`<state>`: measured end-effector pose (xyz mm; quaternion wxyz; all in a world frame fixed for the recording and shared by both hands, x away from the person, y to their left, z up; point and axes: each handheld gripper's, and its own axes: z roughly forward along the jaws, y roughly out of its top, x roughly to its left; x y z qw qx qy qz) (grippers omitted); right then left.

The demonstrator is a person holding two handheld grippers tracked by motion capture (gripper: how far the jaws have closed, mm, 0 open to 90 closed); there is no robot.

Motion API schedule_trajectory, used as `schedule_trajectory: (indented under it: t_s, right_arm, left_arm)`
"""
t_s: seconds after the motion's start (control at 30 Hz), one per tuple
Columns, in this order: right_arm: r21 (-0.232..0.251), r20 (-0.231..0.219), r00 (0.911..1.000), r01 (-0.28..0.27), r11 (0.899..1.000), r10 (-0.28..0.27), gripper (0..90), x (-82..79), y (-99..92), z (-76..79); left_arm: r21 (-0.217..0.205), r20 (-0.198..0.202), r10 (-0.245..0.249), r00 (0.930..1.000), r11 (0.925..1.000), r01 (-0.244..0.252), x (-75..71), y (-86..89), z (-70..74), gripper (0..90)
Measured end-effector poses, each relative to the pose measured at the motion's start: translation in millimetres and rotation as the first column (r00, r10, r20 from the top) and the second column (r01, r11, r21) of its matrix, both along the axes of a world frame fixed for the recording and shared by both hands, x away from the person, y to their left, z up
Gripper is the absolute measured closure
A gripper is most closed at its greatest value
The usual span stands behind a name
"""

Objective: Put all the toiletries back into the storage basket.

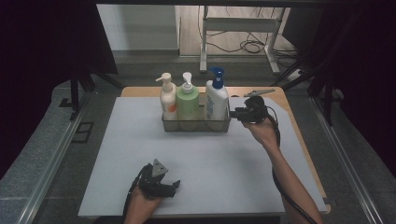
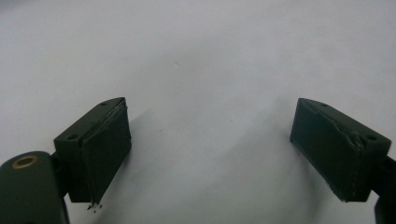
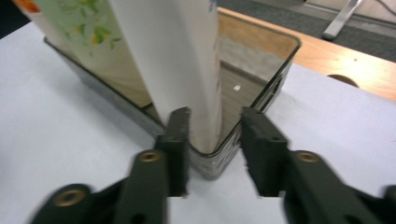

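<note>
Straddling the tray (image 3: 261, 100) end corner, the right gripper (image 3: 212, 140) fingers are standing unclenched beside the white bottle (image 3: 177, 60); left gripper (image 2: 210, 149) is resting released.

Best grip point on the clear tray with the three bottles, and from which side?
Take the clear tray by its short end wall from the right, where the right claw straddles it. That thin upright rim fits between the jaws; the bottles crowd the long sides.

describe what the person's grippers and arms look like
Both tongs are black: the left carries a grey three-cornered plate, and both have flat rectangular pads and brass-coloured pivot rings. A black cable trails from the right tongs. Both forearms are bare, with no sleeves.
</note>
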<state>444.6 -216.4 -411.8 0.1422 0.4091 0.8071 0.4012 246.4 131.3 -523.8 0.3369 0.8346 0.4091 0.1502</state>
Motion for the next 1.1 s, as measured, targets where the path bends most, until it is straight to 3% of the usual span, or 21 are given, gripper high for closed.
schedule_trajectory:
  t_s: [0.2, 0.4, 0.63, 1.1]
  right_arm:
    - [-0.049, 0.023, 0.9991, 0.038, 0.998, -0.037, 89.2, 7.9, 6.5, -2.9]
    - [-0.04, 0.006, 0.9976, 0.069, 0.997, -0.069, 89.5, 19.2, 14.3, -12.0]
    - [-0.062, -0.013, 0.9953, 0.095, 0.994, -0.096, 89.4, 31.5, 21.0, -22.1]
    - [-0.061, -0.027, 0.9978, 0.06, 0.996, -0.061, 89.3, 39.3, 29.2, -31.4]
  left_arm:
    - [0.001, 0.001, -0.001, 1.0, 1.0, 0.001, 0.1, 0.1, 0.0, 11.7]
    - [-0.003, 0.001, 0.003, 1.0, 1.0, -0.003, 0.0, -0.2, -0.2, 11.7]
    - [0.002, -0.001, -0.001, 1.0, 1.0, 0.001, 0.0, 0.2, 0.1, 11.7]
    - [-0.005, 0.0, 0.004, 1.0, 1.0, -0.004, -0.1, -0.4, -0.2, 11.7]
